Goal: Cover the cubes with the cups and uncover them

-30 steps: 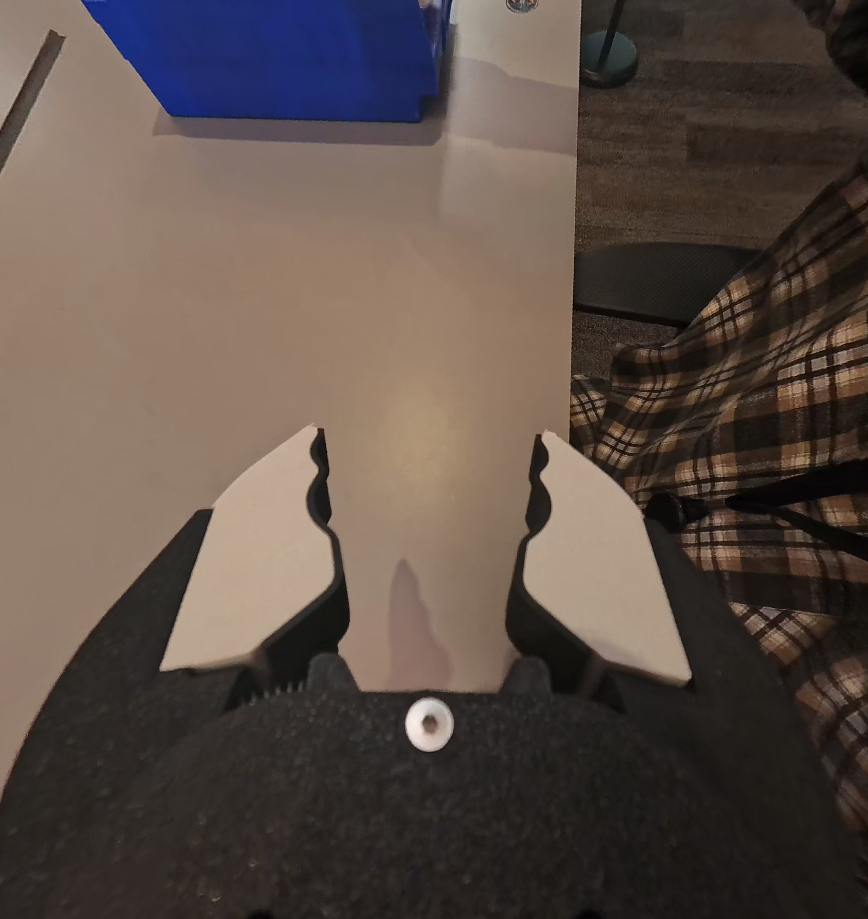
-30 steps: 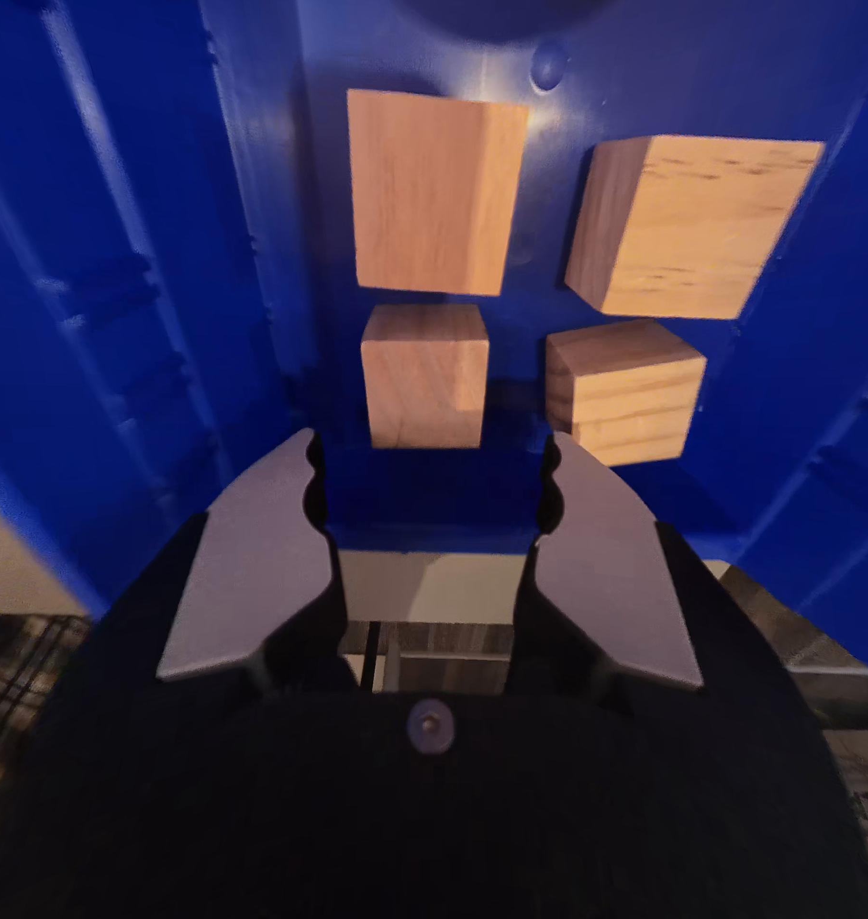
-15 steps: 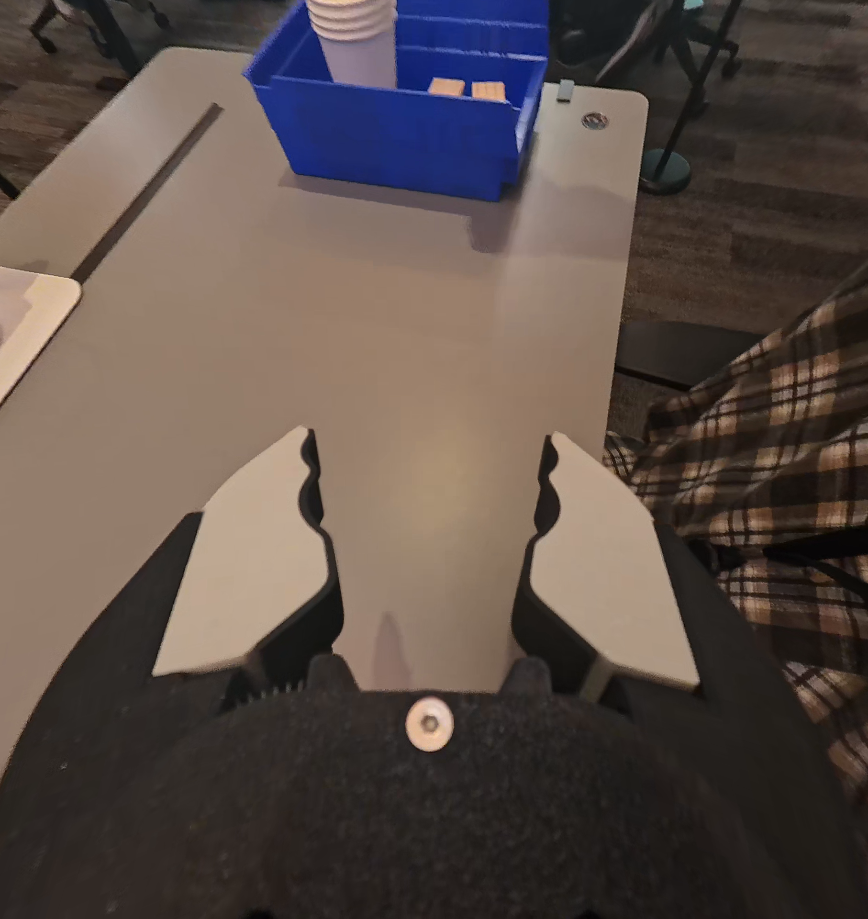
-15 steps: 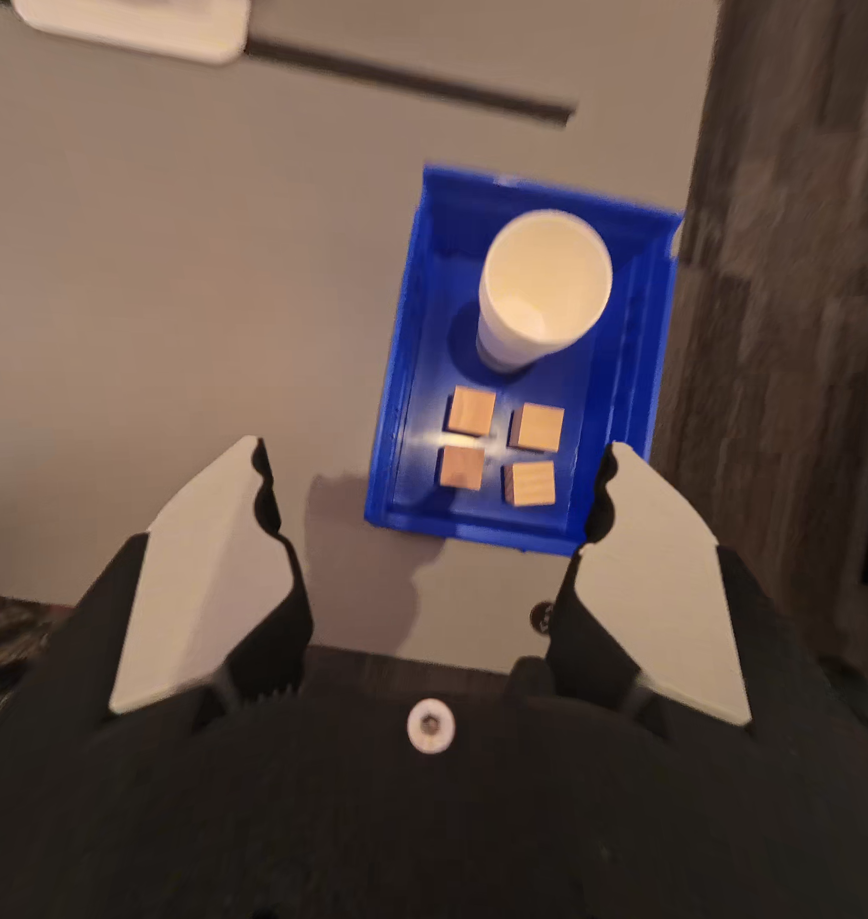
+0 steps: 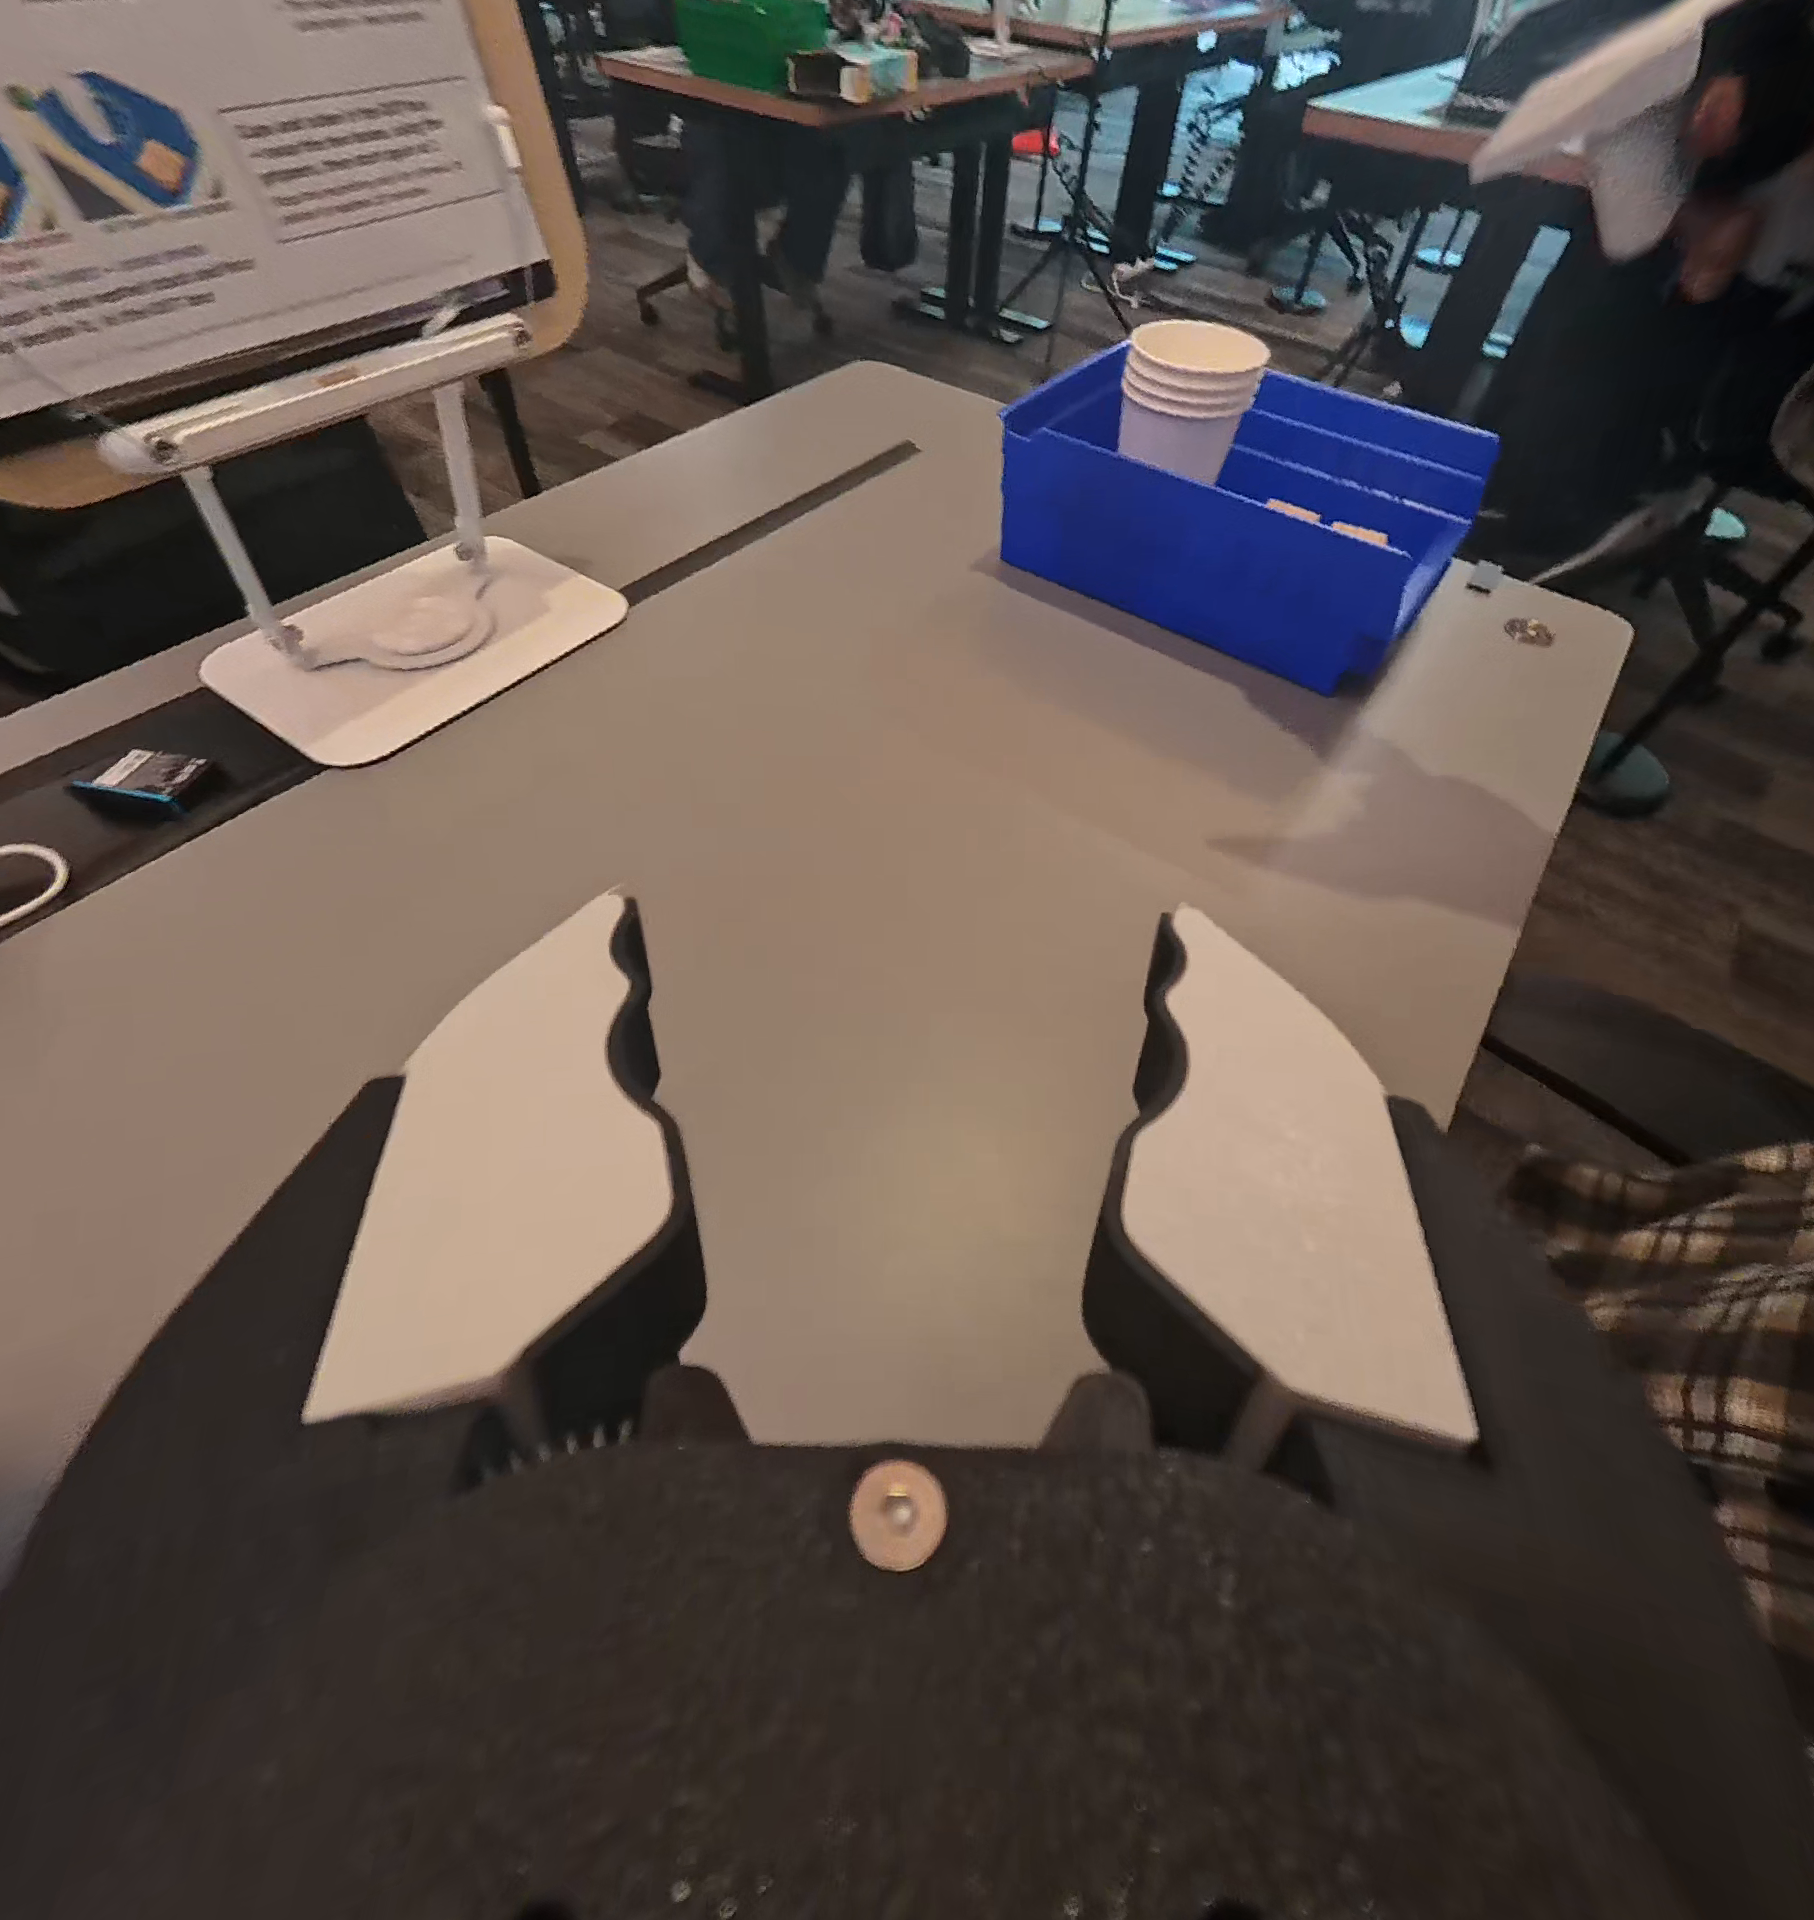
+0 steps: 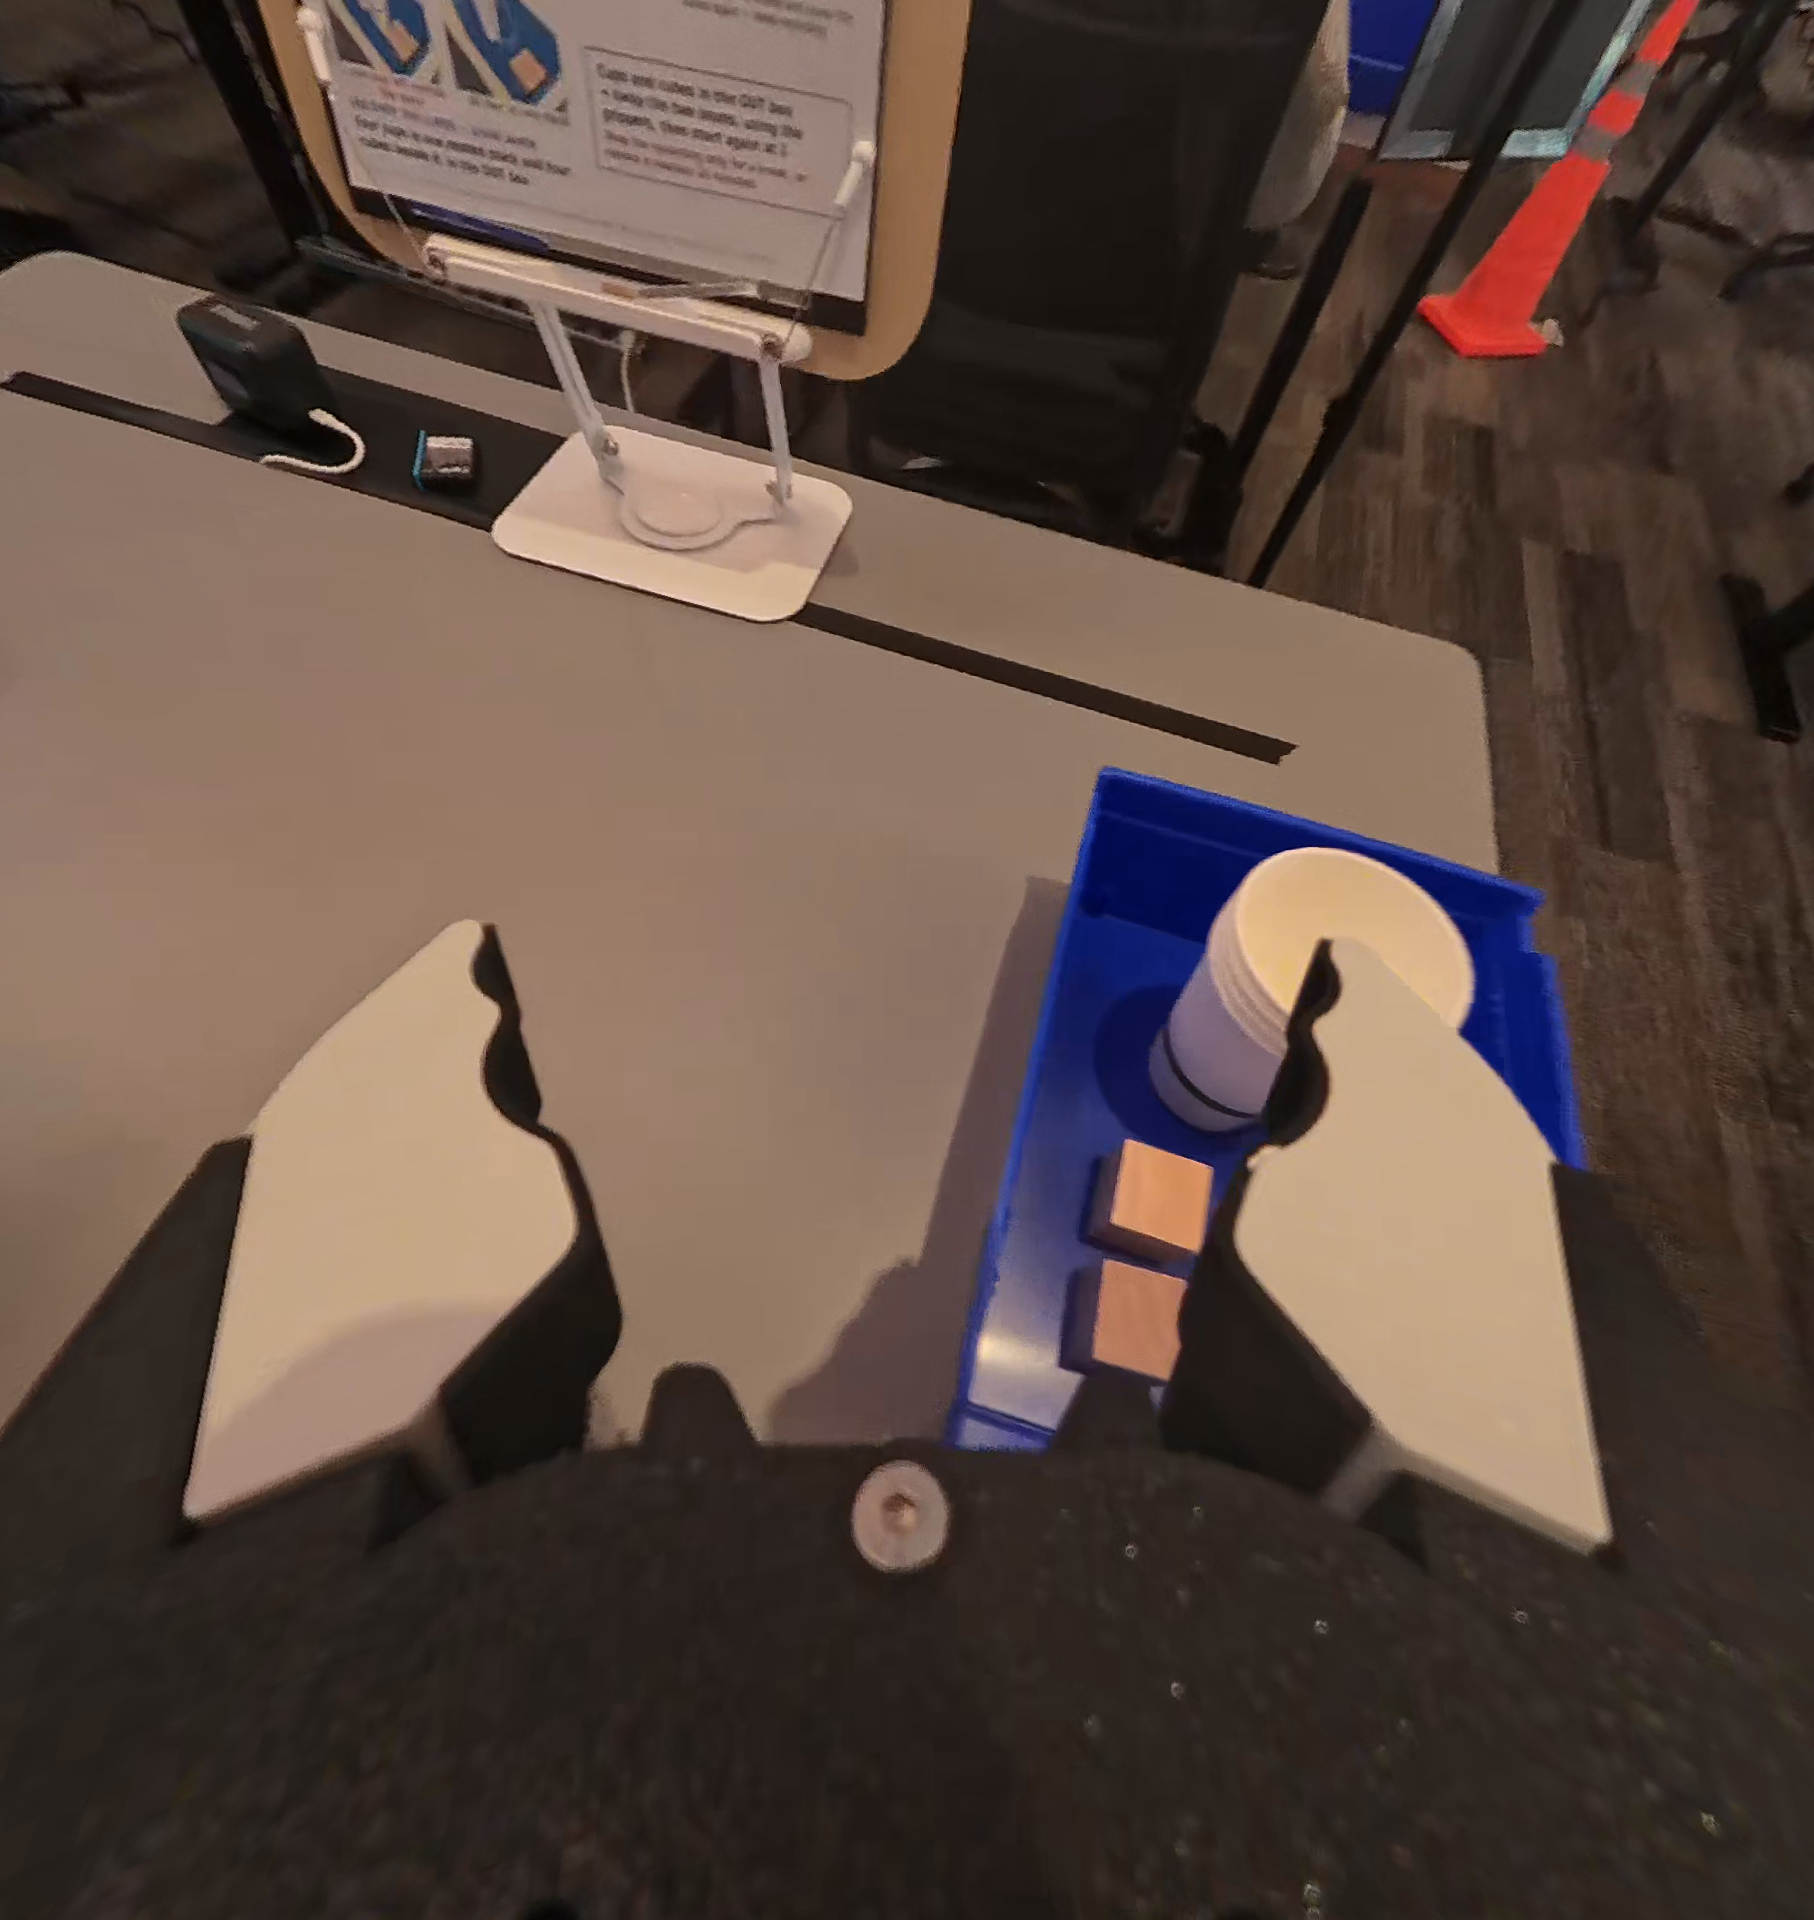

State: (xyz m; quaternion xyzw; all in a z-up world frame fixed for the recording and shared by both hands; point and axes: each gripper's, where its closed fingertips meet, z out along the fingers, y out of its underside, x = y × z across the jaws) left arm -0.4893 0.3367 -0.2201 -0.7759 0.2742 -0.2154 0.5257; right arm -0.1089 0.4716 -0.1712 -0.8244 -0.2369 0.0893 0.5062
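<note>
Two hand-held grippers hover over a grey table (image 5: 882,831), both empty. In the left wrist view, the left gripper (image 5: 895,961) has its two pale fingers spread apart with only bare tabletop between them. Far ahead of it, near the table's far right corner, sits a blue bin (image 5: 1215,551). A stack of white paper cups (image 5: 1189,410) stands upright, mouth up, at the bin's left end, and the tops of wooden cubes (image 5: 1324,523) just show above its wall.

In the right wrist view, the right gripper (image 6: 901,940) is also spread wide, holding nothing — it looks down at the same blue bin (image 6: 1298,831), which lies at the lower right, partly hidden behind the right finger. The stack of cups (image 6: 1287,987) stands at the bin's far end; two cubes (image 6: 1147,1262) are visible one behind the other on the bin floor, nearer the camera. Any others are hidden by the finger.

At the table's far edge, a white stand (image 6: 674,520) holds up an instruction sheet — beside it lie a small black device (image 6: 248,358) with a white cord and a smaller black box (image 6: 446,457) on a dark strip.
</note>
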